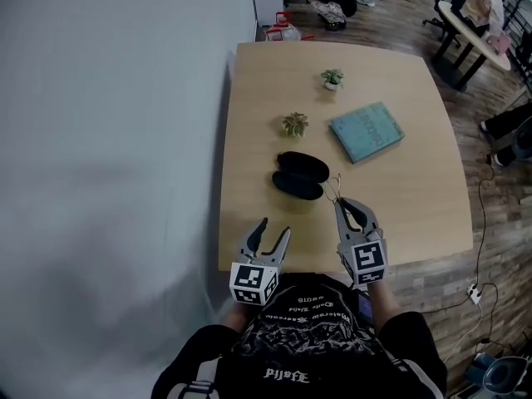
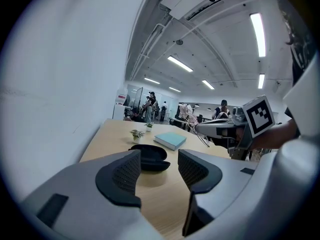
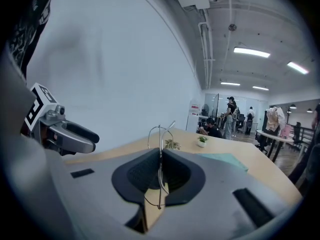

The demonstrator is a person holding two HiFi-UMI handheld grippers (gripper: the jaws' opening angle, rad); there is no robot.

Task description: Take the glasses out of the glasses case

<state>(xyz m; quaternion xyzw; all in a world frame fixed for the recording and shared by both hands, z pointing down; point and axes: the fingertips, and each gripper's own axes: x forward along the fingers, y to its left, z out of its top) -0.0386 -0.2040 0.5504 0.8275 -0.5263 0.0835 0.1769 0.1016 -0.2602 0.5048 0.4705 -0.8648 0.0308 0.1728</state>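
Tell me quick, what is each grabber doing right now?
Left gripper: open, holding nothing.
Right gripper: closed on the glasses.

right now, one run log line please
right gripper: shut on glasses | left gripper: open, empty | glasses: clear of glasses case | glasses case: open on table

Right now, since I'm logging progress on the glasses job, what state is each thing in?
Glasses case: open, halves spread.
Glasses: out of the case, clamped in the right gripper.
Right gripper: shut on the glasses.
Left gripper: open, empty.
Book: closed, lying flat.
Nearer plant: upright.
Farther plant: upright.
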